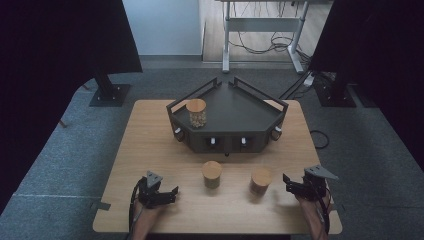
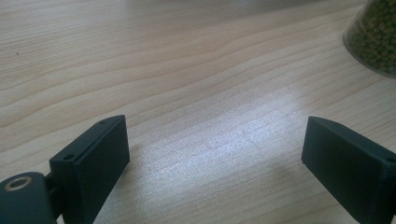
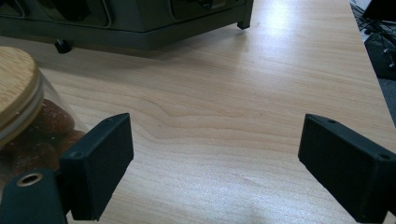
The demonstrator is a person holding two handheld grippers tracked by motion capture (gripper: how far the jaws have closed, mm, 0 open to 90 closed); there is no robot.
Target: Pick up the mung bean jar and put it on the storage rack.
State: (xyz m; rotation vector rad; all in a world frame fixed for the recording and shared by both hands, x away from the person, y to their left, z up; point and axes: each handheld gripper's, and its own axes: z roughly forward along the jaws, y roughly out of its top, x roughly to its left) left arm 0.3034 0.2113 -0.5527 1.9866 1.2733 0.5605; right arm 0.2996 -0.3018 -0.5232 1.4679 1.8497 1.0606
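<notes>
Three lidded jars: one (image 1: 196,112) on dark tray (image 1: 260,107), two (image 1: 212,174) (image 1: 260,181) on table (image 1: 150,135) between grippers. Left gripper (image 1: 169,194) and right gripper (image 1: 290,183) low over table, jaws spread, grasping nothing.

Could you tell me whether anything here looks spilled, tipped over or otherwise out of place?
Nothing stands out. All three lidded jars stand upright: one on the dark tray, two on the table. Both grippers are open and empty.
</notes>
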